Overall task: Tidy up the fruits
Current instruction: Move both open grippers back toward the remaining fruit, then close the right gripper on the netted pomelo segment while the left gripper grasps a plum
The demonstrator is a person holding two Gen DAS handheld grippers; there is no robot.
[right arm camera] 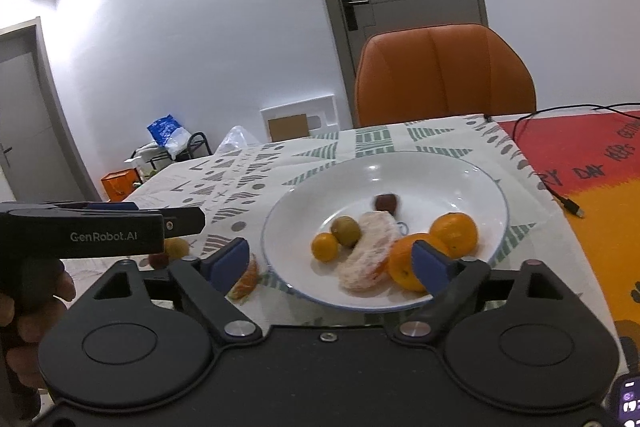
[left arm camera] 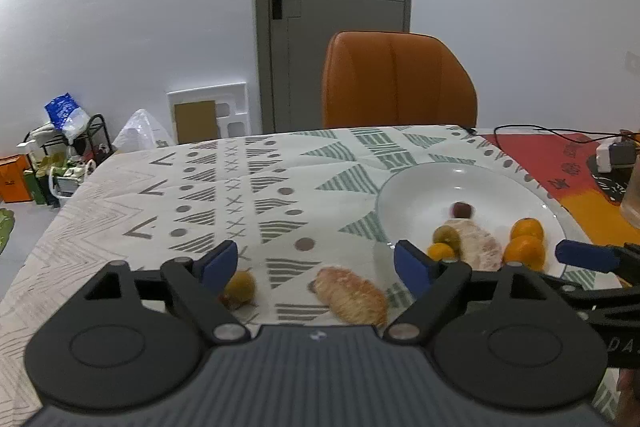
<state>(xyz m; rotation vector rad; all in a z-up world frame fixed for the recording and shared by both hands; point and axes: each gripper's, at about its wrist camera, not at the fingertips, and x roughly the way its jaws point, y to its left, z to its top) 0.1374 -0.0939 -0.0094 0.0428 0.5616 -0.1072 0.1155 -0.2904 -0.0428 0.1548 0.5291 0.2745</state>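
On the patterned tablecloth, furthest left of the loose fruit, a small green-brown fruit sits just beside the left pad of the left gripper, partly hidden by it. It looks round and firm, so it may roll; a grip across its widest part seems safest. To its right, between the wide-open jaws and touching neither, lies a peeled citrus piece. With no rind it is probably soft, light and easily torn, so it likely wants a gentle squeeze across its short width, near the middle.

Further right stands the white plate, already holding a small orange fruit, a green fruit, a second peeled piece, two oranges and a dark blurred fruit (it may be rolling, though I cannot tell). The oranges look heavier and firm-skinned, fairly forgiving to clamp at the equator.

The right gripper also stands wide open with nothing held; its right pad overlaps the nearer orange in view, contact unclear. An orange segment lies on the cloth by its left pad.
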